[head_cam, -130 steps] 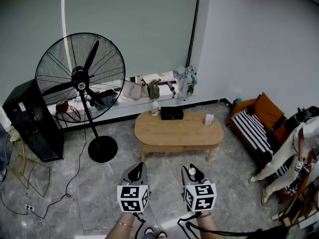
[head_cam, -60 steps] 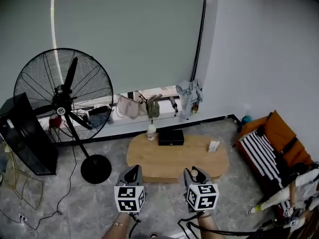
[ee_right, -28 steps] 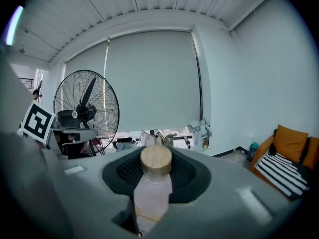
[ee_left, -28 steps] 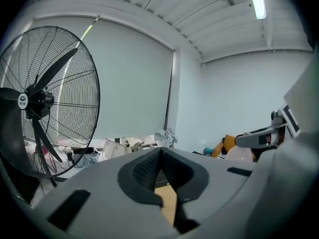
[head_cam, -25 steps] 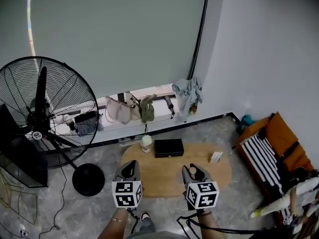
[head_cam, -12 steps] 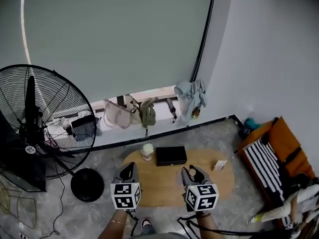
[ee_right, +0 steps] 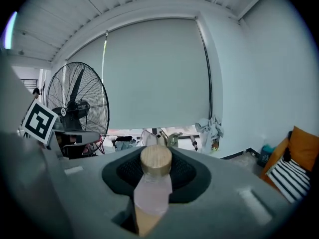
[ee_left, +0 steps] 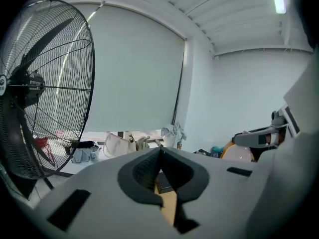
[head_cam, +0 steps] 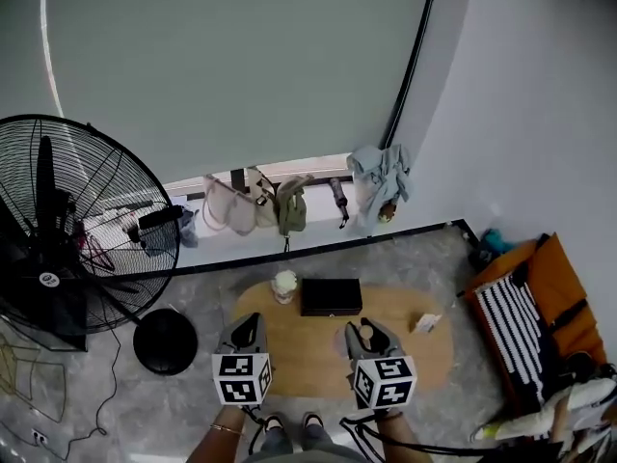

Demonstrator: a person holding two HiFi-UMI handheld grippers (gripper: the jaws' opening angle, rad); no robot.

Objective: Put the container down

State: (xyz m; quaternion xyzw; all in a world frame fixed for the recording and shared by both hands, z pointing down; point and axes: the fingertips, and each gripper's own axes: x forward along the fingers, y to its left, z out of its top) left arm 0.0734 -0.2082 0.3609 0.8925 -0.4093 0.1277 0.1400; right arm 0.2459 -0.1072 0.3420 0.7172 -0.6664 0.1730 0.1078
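Seen from above, a person holds two grippers over the near edge of an oval wooden coffee table [head_cam: 318,355]. The right gripper [head_cam: 364,332] pinches the container [ee_right: 155,173], a small translucent bottle with a round wooden cap. Its dark pads press the bottle from both sides, and the cap rises above them. The container is held in the air above the table's near side, not resting on it.

The left gripper [head_cam: 248,323] is empty, its jaw tips pressed together.

On the table's far side lies a flat black box [head_cam: 331,297], with a pale jar [head_cam: 283,285] just to its left. A small white card [head_cam: 427,323] sits near the table's right end. A large black floor fan [head_cam: 58,230] stands left of the table.
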